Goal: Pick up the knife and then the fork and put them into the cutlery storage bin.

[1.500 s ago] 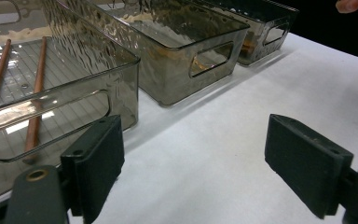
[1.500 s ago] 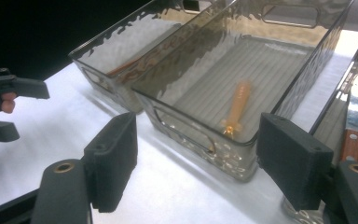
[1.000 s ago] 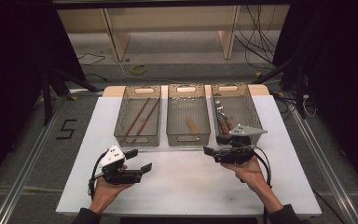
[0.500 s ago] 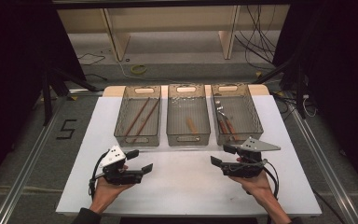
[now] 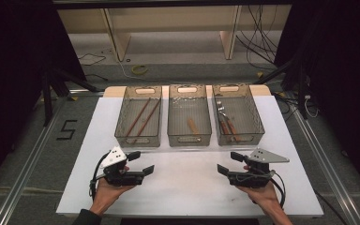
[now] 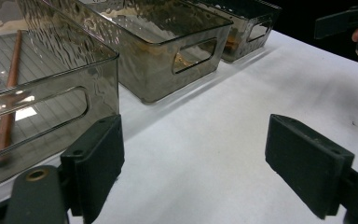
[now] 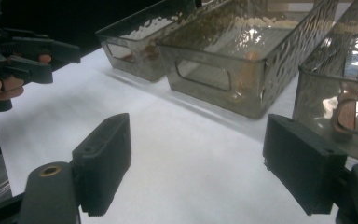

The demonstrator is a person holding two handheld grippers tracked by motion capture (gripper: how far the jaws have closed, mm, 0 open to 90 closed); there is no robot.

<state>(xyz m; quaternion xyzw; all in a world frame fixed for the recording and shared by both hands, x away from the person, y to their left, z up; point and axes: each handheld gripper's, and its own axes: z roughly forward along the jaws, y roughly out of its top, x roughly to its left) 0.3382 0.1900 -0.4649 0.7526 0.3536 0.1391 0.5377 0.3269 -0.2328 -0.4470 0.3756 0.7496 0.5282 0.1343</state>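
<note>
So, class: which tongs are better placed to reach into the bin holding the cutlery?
Probably the right tongs: open, empty, and directly before the cutlery bin. The left tongs face the chopsticks bin.

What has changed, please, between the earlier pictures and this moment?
The right gripper has drawn back from the right bin toward the person, jaws open and empty. The left gripper, the three bins and their contents stayed put.

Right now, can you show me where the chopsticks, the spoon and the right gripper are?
chopsticks (image 5: 141,118): high view, middle of the brown sticks in the left bin.
spoon (image 5: 219,105): high view, its shiny bowl in the right bin.
right gripper (image 5: 229,163): high view, midway between its open jaws.
</note>
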